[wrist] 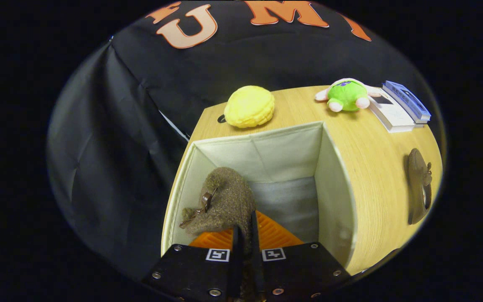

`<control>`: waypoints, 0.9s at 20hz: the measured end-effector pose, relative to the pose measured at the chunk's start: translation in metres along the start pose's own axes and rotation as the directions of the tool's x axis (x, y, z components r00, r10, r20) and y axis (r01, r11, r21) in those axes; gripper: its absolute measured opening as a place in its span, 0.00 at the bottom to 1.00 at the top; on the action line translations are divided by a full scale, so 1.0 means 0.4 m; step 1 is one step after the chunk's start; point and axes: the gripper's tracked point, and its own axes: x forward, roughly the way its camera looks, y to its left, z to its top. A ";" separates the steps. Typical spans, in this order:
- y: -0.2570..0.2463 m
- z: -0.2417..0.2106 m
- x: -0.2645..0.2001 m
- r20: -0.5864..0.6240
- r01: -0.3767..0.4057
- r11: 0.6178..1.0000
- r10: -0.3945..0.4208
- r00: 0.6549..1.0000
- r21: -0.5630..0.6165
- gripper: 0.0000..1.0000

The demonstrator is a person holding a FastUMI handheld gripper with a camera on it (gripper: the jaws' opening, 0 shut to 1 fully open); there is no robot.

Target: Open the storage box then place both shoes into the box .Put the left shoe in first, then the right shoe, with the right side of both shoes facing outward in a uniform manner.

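Wooden table edge at nine o'clock, open storage box with free floor at three o'clock inside, brown shoe lowered along its nine o'clock wall, second shoe on the table at three, gripper fingers nearly closed, pinching the shoe's heel.

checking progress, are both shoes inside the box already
No: one shoe, pinched by the gripper, is in the box; the other shoe lies on the table.

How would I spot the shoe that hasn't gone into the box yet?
Find the wooden table with the open fabric box on it. Right of the box, below the books, lies a dark brown shoe. Its fuzzy twin is inside the box, pinched in the gripper.
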 end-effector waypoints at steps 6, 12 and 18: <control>0.070 -0.056 -0.007 -0.121 -0.171 0.985 0.173 0.977 0.032 0.54; 0.034 0.006 -0.157 0.010 -0.271 0.958 0.273 0.962 -0.098 0.65; -0.172 0.113 -0.326 0.266 -0.152 0.962 0.211 0.940 -0.228 0.88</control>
